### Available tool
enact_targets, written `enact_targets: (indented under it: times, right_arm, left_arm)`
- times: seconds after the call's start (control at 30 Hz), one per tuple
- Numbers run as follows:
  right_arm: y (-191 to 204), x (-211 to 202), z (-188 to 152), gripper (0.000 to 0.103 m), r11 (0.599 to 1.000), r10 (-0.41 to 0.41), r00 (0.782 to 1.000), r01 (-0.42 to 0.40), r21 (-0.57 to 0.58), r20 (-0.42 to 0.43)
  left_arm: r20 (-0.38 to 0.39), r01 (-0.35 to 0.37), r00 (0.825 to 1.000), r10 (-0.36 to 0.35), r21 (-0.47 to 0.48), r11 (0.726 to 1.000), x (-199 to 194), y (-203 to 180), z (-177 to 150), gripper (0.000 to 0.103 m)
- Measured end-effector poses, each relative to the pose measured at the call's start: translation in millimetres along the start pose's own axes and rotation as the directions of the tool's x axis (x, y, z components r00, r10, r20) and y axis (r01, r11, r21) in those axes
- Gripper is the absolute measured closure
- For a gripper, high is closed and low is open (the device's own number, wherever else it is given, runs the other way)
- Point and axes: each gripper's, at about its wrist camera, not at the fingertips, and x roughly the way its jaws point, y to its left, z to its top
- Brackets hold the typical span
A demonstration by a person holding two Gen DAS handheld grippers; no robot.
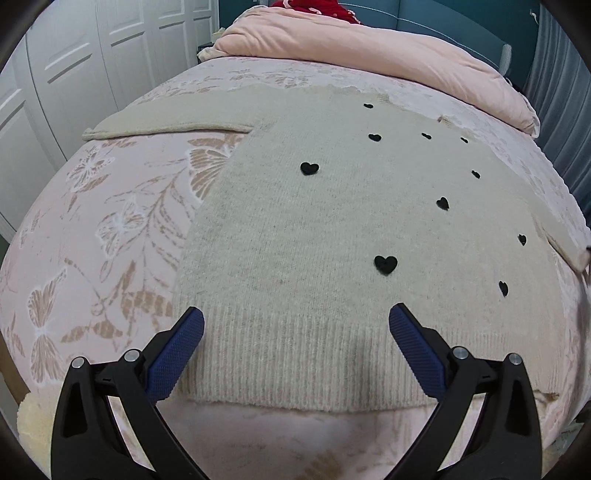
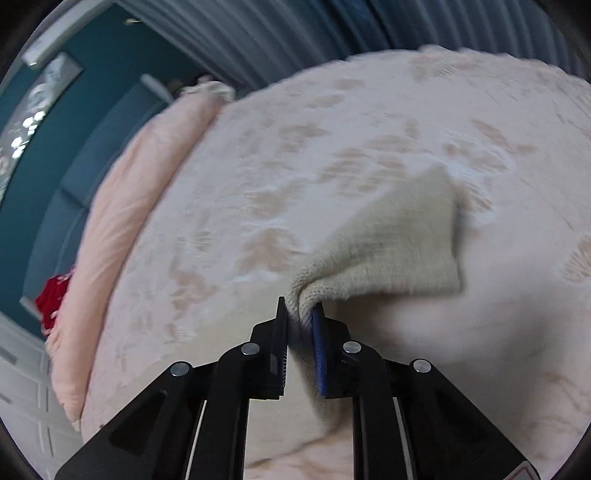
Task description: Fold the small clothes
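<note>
A small beige knitted sweater [image 1: 314,229] with black heart buttons lies flat on the pink bed cover [image 1: 110,229], ribbed hem nearest me, one sleeve [image 1: 173,118] stretched out to the left. My left gripper [image 1: 295,321] is open and empty, its blue pads over the hem. In the right wrist view my right gripper [image 2: 300,314] is shut on the ribbed cuff of the other sleeve [image 2: 388,251] and holds it lifted above the bed cover [image 2: 295,166]. That view is blurred by motion.
A folded pink duvet [image 1: 369,40] lies across the far end of the bed, with a red item [image 1: 314,7] behind it. White wardrobe doors [image 1: 55,74] stand at the left. Blue-grey curtains [image 2: 295,29] hang beyond the bed.
</note>
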Motion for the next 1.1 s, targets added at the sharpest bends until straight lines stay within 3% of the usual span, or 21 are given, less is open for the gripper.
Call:
enact_targets:
  times: [0.07, 0.1, 0.13, 0.23, 0.3, 0.37, 0.47, 0.57, 0.67, 0.7, 0.73, 0.83, 0.9, 1.0, 1.1]
  right_arm:
    - [68, -12, -11, 0.09, 0.979, 0.139, 0.99, -0.139, -0.15, -0.009]
    - [110, -20, -24, 0.09, 0.946, 0.231, 0.972, -0.235, -0.225, -0.042]
    - [145, -28, -38, 0.09, 0.906, 0.305, 0.949, -0.315, -0.283, -0.081]
    - [251, -51, -109, 0.09, 0.732, 0.471, 0.845, -0.534, -0.423, -0.252]
    - [301, -55, -165, 0.09, 0.635, 0.51, 0.776, -0.631, -0.446, -0.371]
    - [338, -49, -223, 0.09, 0.574, 0.495, 0.736, -0.676, -0.462, -0.461]
    - [368, -17, -306, 0.087, 0.567, 0.396, 0.709, -0.689, -0.451, -0.584]
    - [374, 15, -371, 0.083, 0.581, 0.225, 0.722, -0.638, -0.505, -0.654]
    - [352, 4, -368, 0.072, 0.587, 0.258, 0.711, -0.653, -0.479, -0.654]
    - [341, -4, -358, 0.055, 0.599, 0.282, 0.717, -0.651, -0.467, -0.638]
    - [327, -15, -343, 0.043, 0.615, 0.312, 0.732, -0.642, -0.458, -0.606]
    - [280, -32, -300, 0.041, 0.665, 0.321, 0.805, -0.567, -0.486, -0.499]
    - [245, -32, -276, 0.041, 0.711, 0.276, 0.849, -0.496, -0.499, -0.45]
    - [208, -34, -251, 0.04, 0.774, 0.242, 0.876, -0.434, -0.461, -0.418]
    - [181, -33, -248, 0.04, 0.795, 0.219, 0.888, -0.403, -0.454, -0.404]
  left_arm:
    - [0.011, 0.005, 1.0, -0.005, 0.002, 1.0, 0, -2, 5, 0.005]
    - [0.017, 0.012, 1.0, -0.012, -0.005, 1.0, 0, -1, 8, 0.005]
    - [0.024, 0.02, 1.0, -0.02, -0.015, 1.0, -1, 0, 11, 0.005]
    - [0.038, 0.053, 0.998, -0.051, -0.062, 0.997, -3, 5, 20, 0.005]
    - [0.055, 0.062, 0.997, -0.057, -0.085, 0.994, -6, 7, 27, 0.005]
    - [0.067, 0.066, 0.996, -0.059, -0.096, 0.993, -8, 10, 35, 0.005]
    - [0.08, 0.079, 0.994, -0.072, -0.098, 0.992, -9, 12, 44, 0.005]
    - [0.07, 0.106, 0.993, -0.099, -0.105, 0.989, -3, 15, 54, 0.005]
    - [0.075, 0.187, 0.981, -0.177, -0.16, 0.969, 7, 22, 74, 0.005]
    - [0.086, 0.237, 0.971, -0.224, -0.194, 0.952, 12, 26, 81, 0.005]
    - [0.091, 0.288, 0.957, -0.274, -0.238, 0.928, 20, 29, 92, 0.005]
    - [0.062, 0.369, 0.926, -0.373, -0.366, 0.854, 55, 22, 130, 0.005]
    - [0.04, 0.386, 0.914, -0.404, -0.393, 0.834, 80, 2, 155, 0.005]
    - [0.025, 0.375, 0.92, -0.392, -0.353, 0.857, 101, -42, 186, 0.005]
    - [-0.063, 0.318, 0.937, -0.344, -0.256, 0.913, 129, -101, 209, 0.005]
